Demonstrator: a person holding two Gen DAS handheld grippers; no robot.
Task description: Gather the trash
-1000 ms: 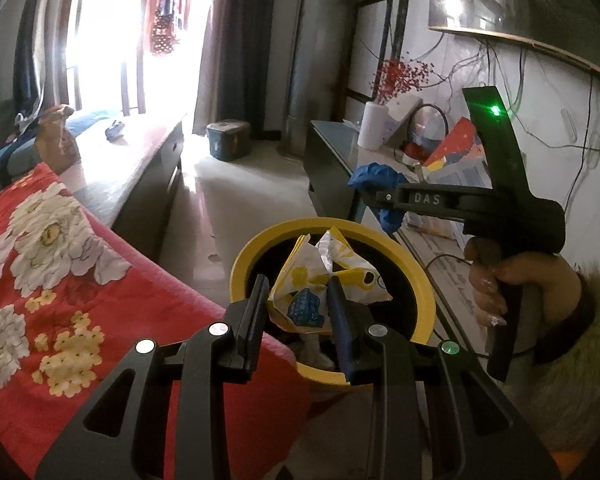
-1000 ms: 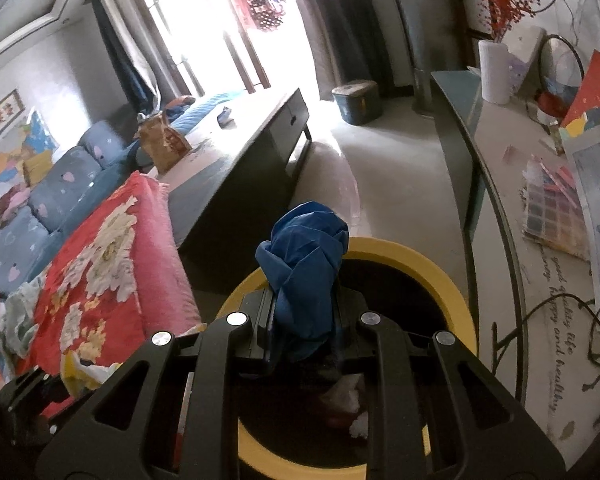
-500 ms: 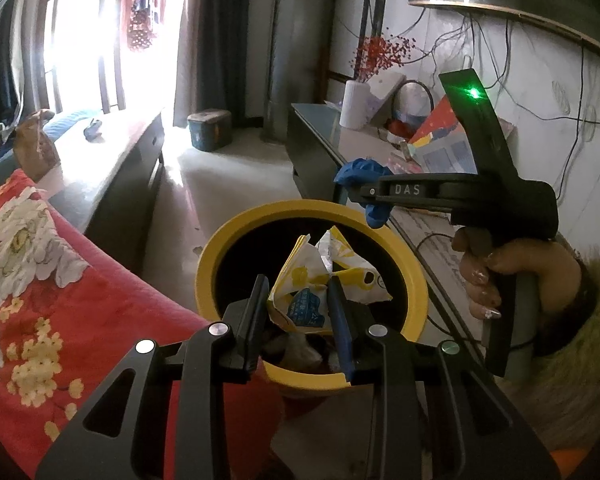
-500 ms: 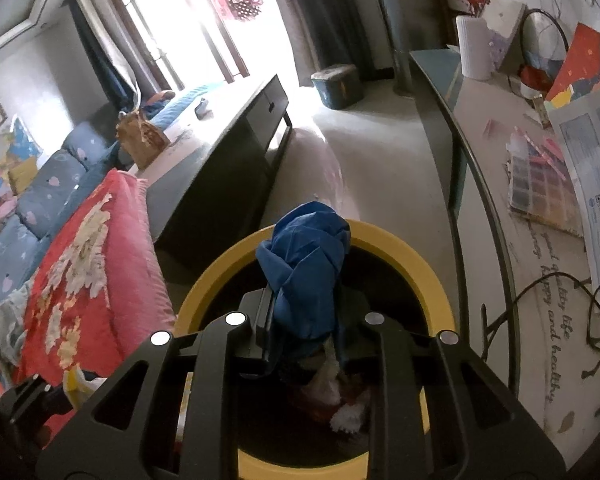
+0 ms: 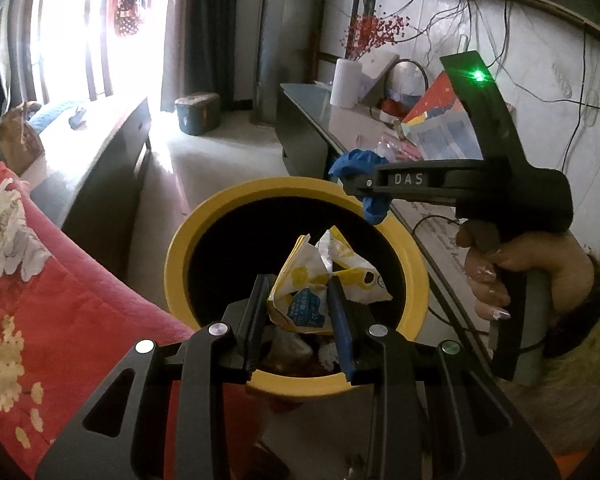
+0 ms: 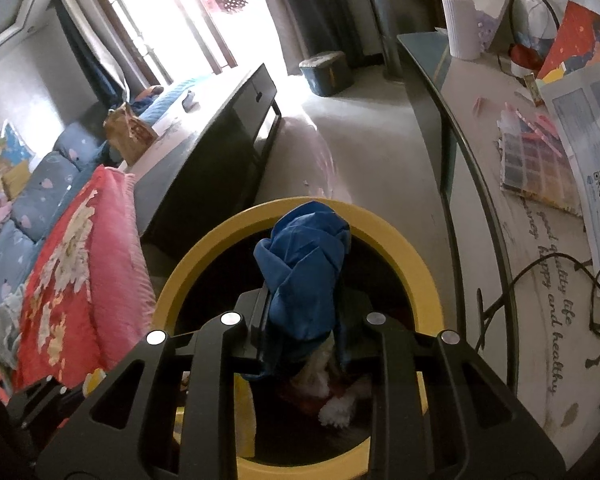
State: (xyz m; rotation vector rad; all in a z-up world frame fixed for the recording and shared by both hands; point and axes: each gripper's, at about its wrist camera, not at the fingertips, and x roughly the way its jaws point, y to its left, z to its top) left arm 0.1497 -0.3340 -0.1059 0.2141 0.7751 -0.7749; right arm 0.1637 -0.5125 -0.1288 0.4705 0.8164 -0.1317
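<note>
left gripper (image 5: 300, 300) pinches a yellow wrapper (image 5: 324, 280), right gripper (image 6: 304, 312) a blue wad (image 6: 304, 264), over the bin (image 5: 176, 240).

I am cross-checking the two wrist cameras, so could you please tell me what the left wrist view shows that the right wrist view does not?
Only the left wrist view shows the crumpled yellow-and-white wrapper gripped in the left gripper, and the person's hand holding the right gripper.

Only the right wrist view shows the blue patterned sofa and white tufts of trash in the bin.

Both show the yellow-rimmed round bin and the crumpled blue cloth.
</note>
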